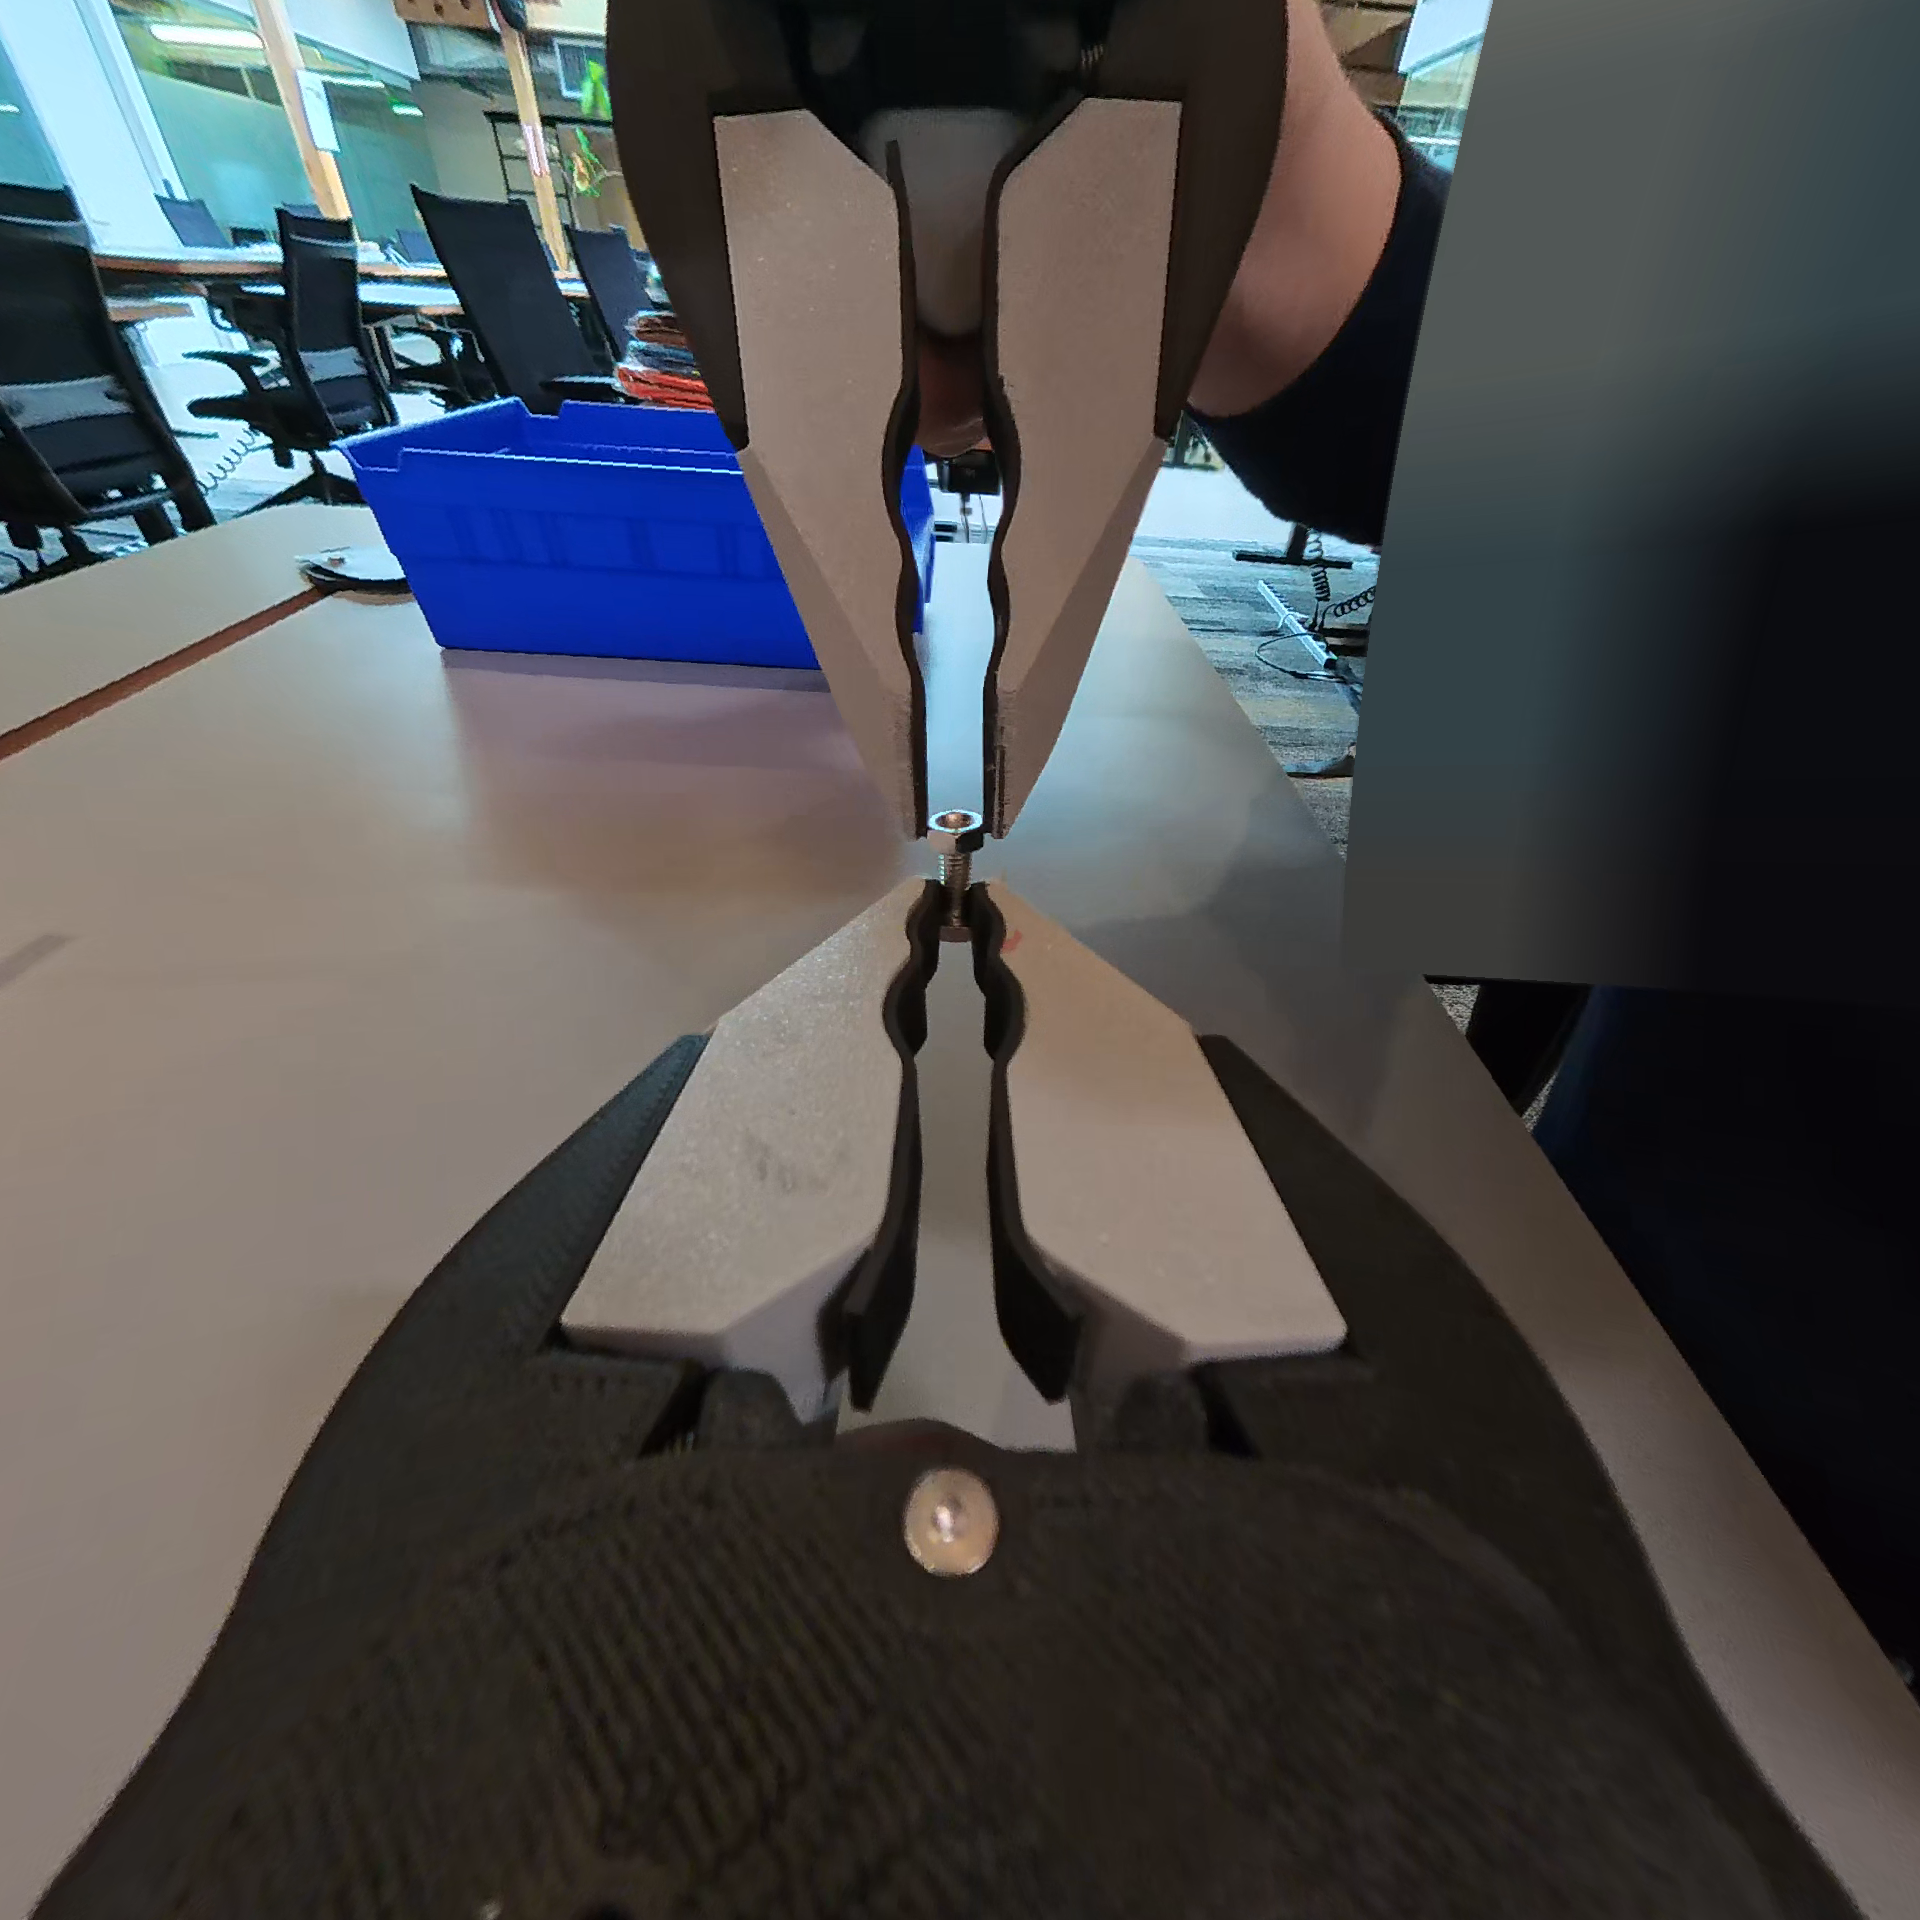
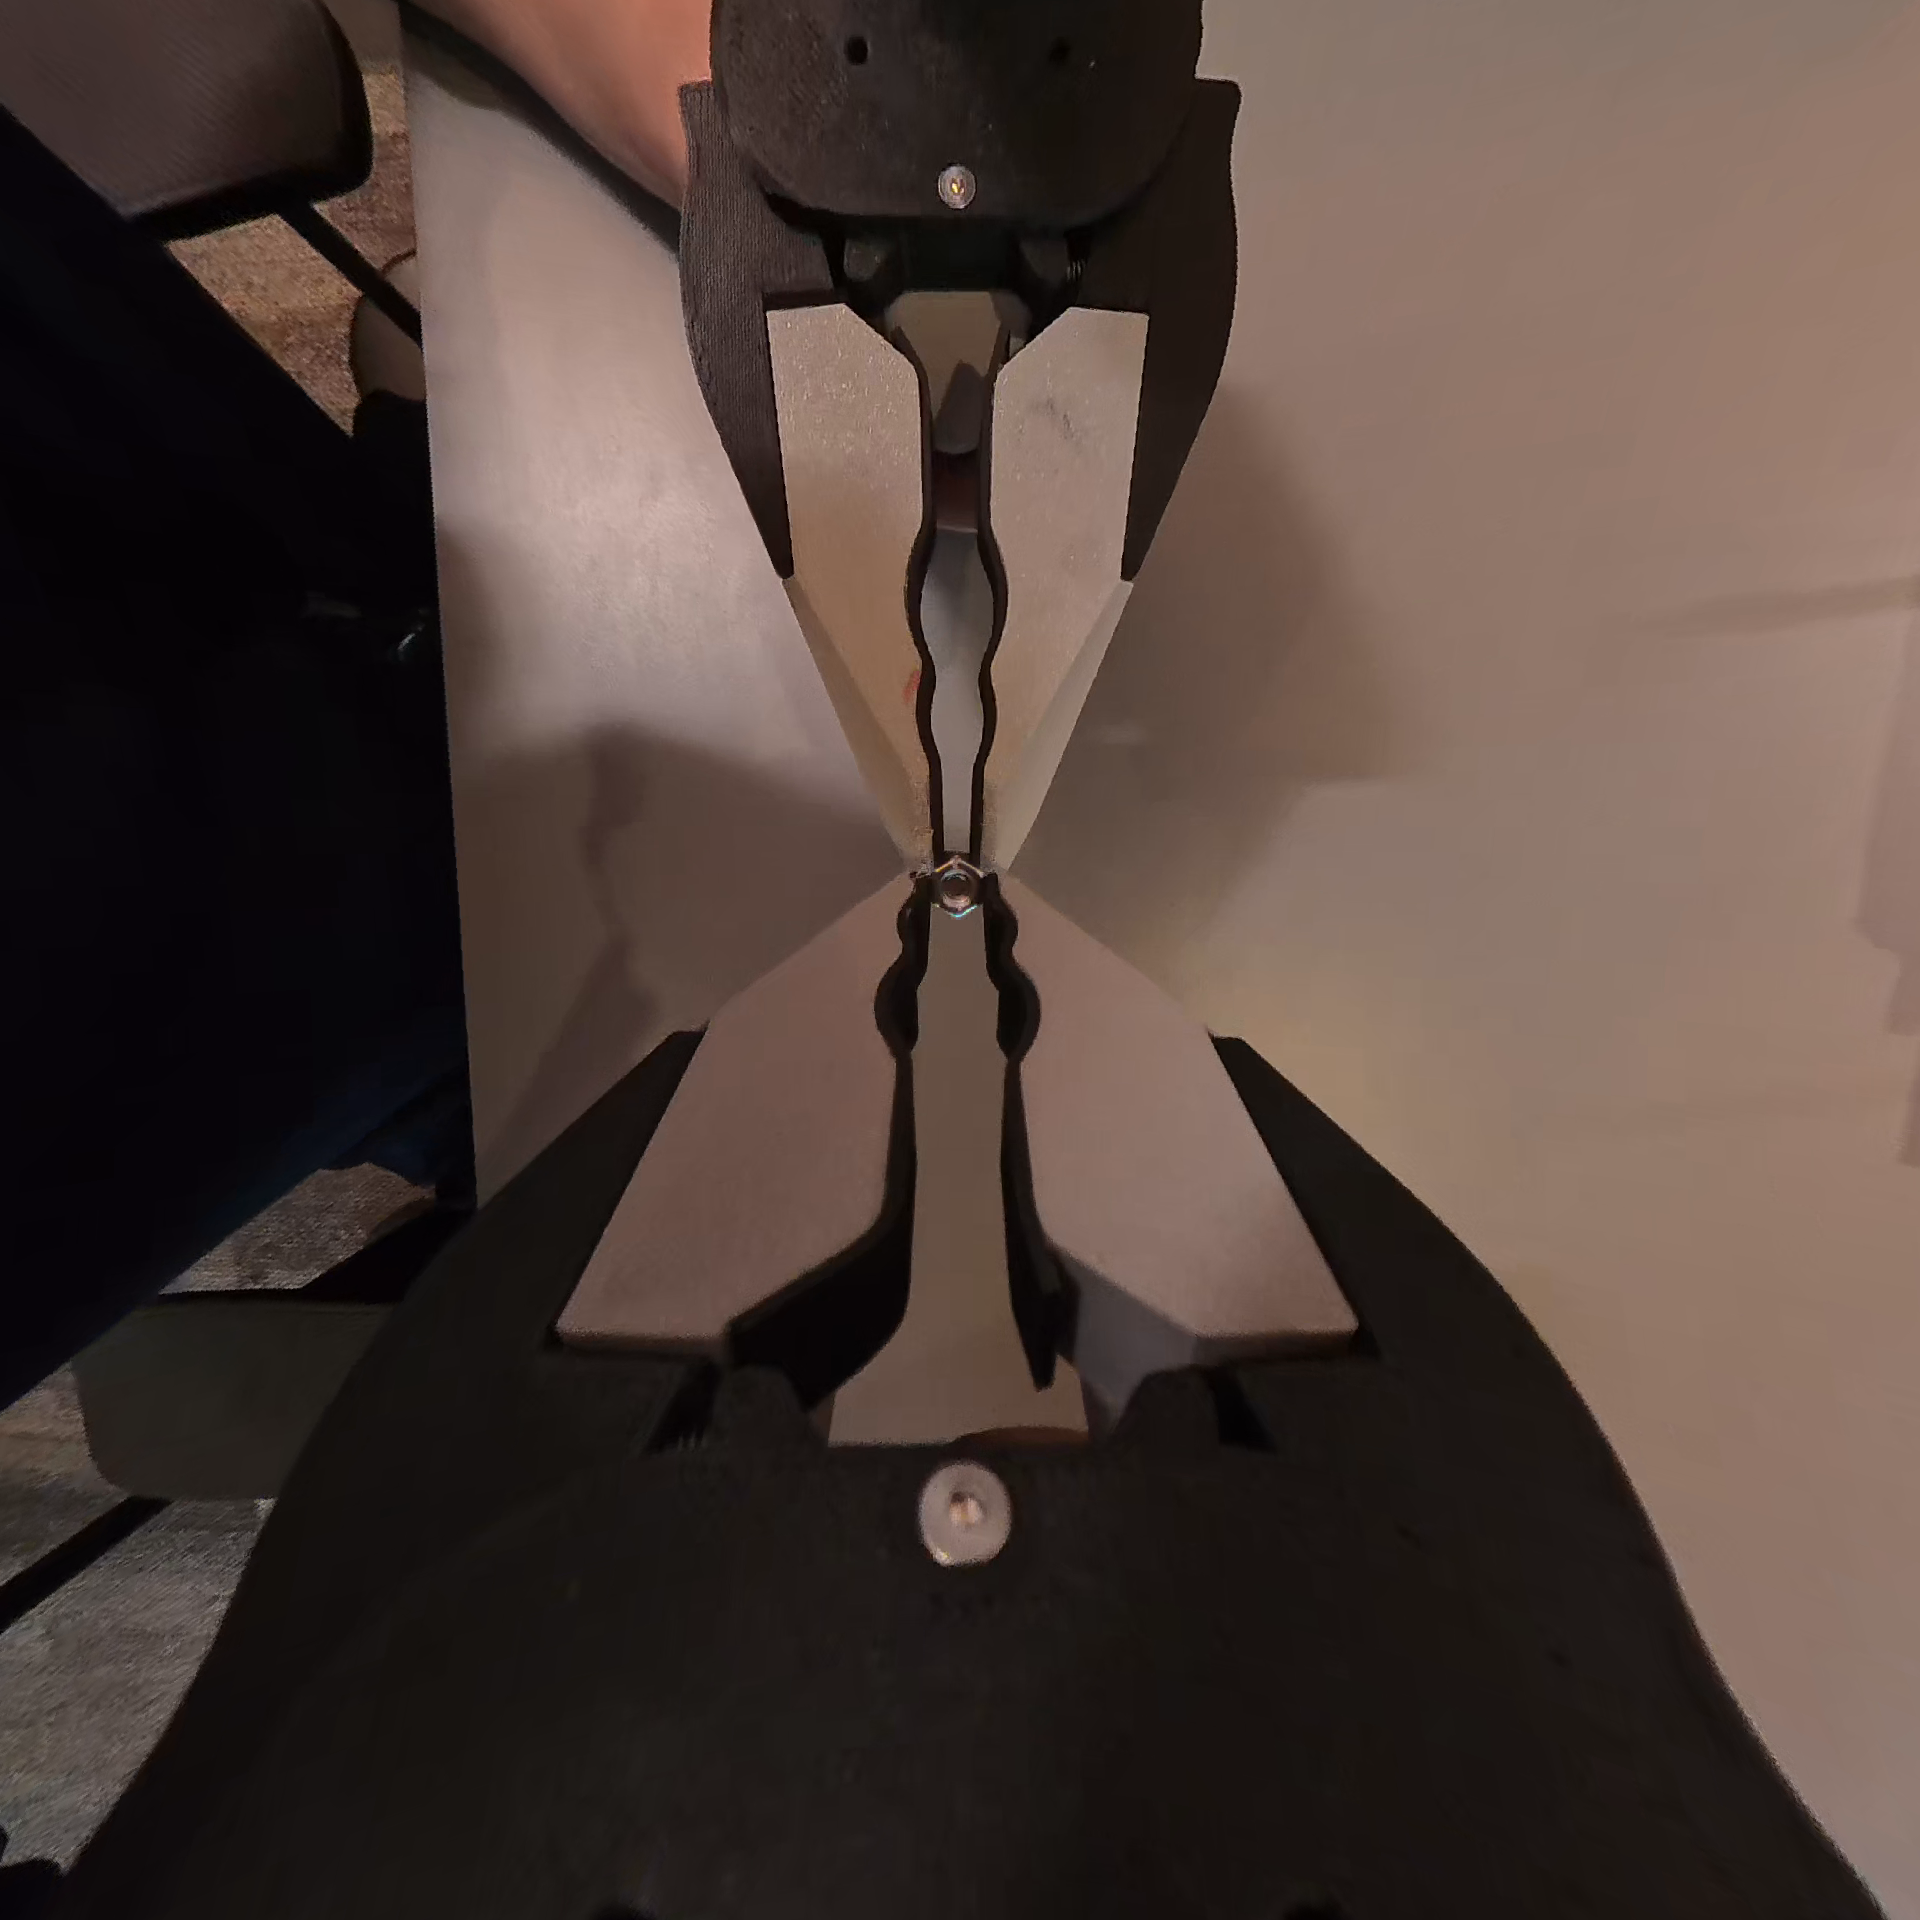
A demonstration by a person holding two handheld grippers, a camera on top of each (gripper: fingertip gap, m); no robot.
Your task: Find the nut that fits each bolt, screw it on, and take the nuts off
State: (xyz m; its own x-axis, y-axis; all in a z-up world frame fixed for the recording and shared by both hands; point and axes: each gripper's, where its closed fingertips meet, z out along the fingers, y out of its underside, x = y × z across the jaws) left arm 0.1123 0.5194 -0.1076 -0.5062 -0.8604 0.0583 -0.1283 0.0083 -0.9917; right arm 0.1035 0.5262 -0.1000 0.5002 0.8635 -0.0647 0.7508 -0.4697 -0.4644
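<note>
In the left wrist view my left gripper [image 1: 954,896] is shut on the threaded shaft of a small silver bolt [image 1: 953,871] and holds it above the table [image 1: 416,935]. The bolt's head sits between the pads, just behind the tips. My right gripper [image 1: 956,823] reaches in from the far side, tip to tip with the left, and is shut on a silver hex nut [image 1: 953,828] that sits on the bolt's free end. In the right wrist view the right gripper [image 2: 954,906] pinches the nut [image 2: 954,889] by its flats. The left gripper [image 2: 954,847] meets it from above.
A blue plastic bin [image 1: 582,561] stands on the table behind the grippers. A dark panel [image 1: 1662,520] stands at the right, past the table's right edge. Office chairs [image 1: 312,312] stand beyond the table. A person's arm [image 1: 1299,260] is behind the right gripper. The tips of both grippers are at nearly the same place.
</note>
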